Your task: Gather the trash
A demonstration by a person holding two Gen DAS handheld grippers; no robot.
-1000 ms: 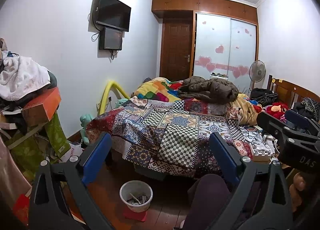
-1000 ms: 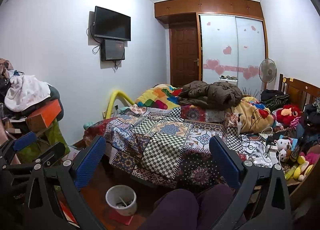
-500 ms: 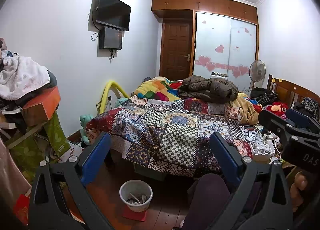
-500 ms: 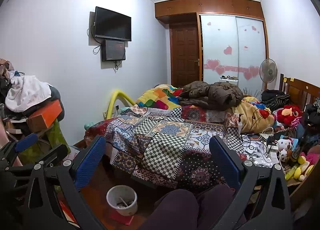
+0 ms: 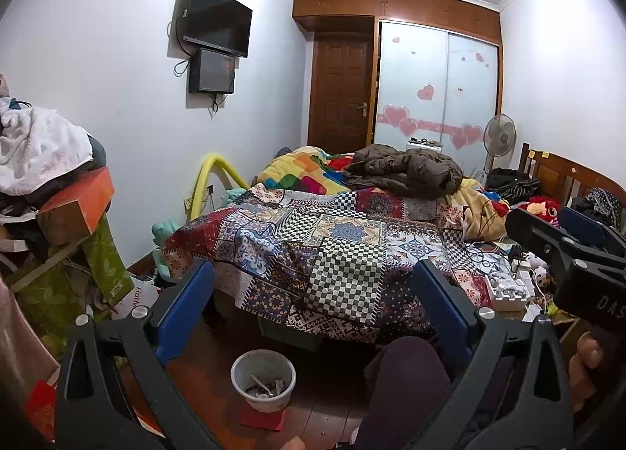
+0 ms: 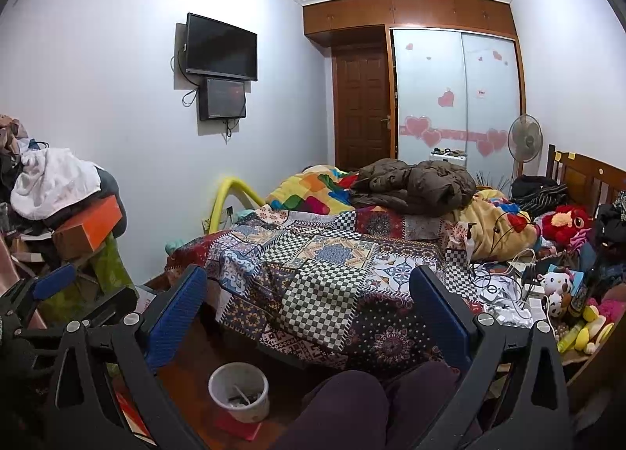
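A wide bed under a patchwork quilt of checkered and floral squares [image 5: 336, 254] fills the middle of both views. The black left claw with blue pads [image 5: 313, 305] and its right twin [image 6: 309, 305] each gape wide, holding nothing. A small white plastic bin [image 5: 263, 379] with scraps inside stands on the wooden floor at six o'clock, below the bed's edge.

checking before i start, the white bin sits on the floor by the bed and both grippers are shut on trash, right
Not quite. The bin does sit on the floor by the bed, but both grippers are open and empty: the left in the left wrist view, the right in the right wrist view.
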